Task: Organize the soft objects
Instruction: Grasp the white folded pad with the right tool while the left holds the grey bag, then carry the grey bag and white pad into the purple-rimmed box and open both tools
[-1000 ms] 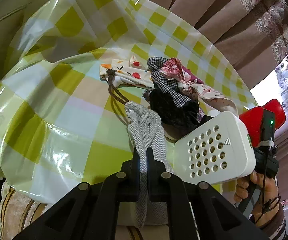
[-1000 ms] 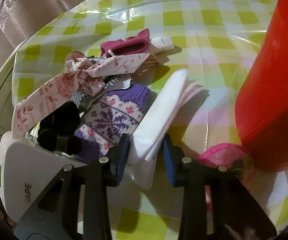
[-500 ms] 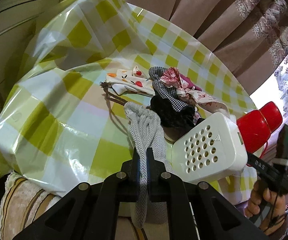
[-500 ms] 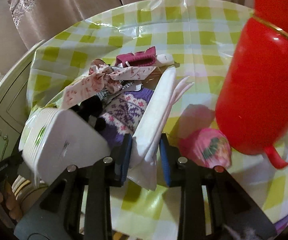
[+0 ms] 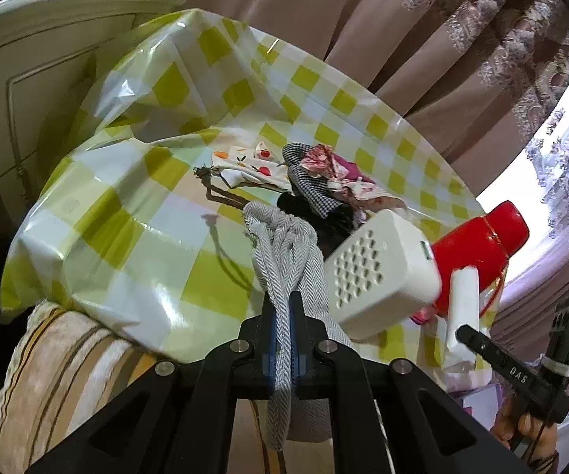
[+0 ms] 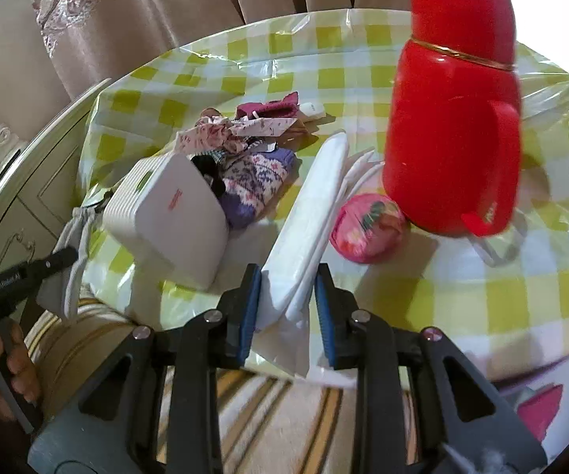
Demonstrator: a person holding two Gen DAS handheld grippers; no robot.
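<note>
Heavy drapes back a round desk (image 5: 134, 213) under a glossy yellow-checked cover; a striped cushion lies below its near edge. Left to right, left wrist view: bare cover; a fruit-print cloth (image 5: 248, 166) and a gingham scrap (image 5: 312, 185) heaped mid-desk; a white perforated box (image 5: 379, 272); a red flask (image 5: 477, 245). The left gripper (image 5: 280, 339) has its jaws pressed together on a grey herringbone cloth (image 5: 284, 245), whose free end droops below them, so the piece hangs clear of the pile, probably to separate it for sorting. Right wrist view, left to right: a hand on the left tool's handle; the box; a purple knitted item (image 6: 252, 181); a white folded pad (image 6: 308, 217); a pink round pouch (image 6: 367, 229); the flask. The right gripper (image 6: 288, 308) pinches the pad near its lower end, jaws only partly closed because the folded layers fill the gap; the pad slants up and away over the desk edge. Both soft pieces appear lifted out for regrouping; no destination is visible.
</note>
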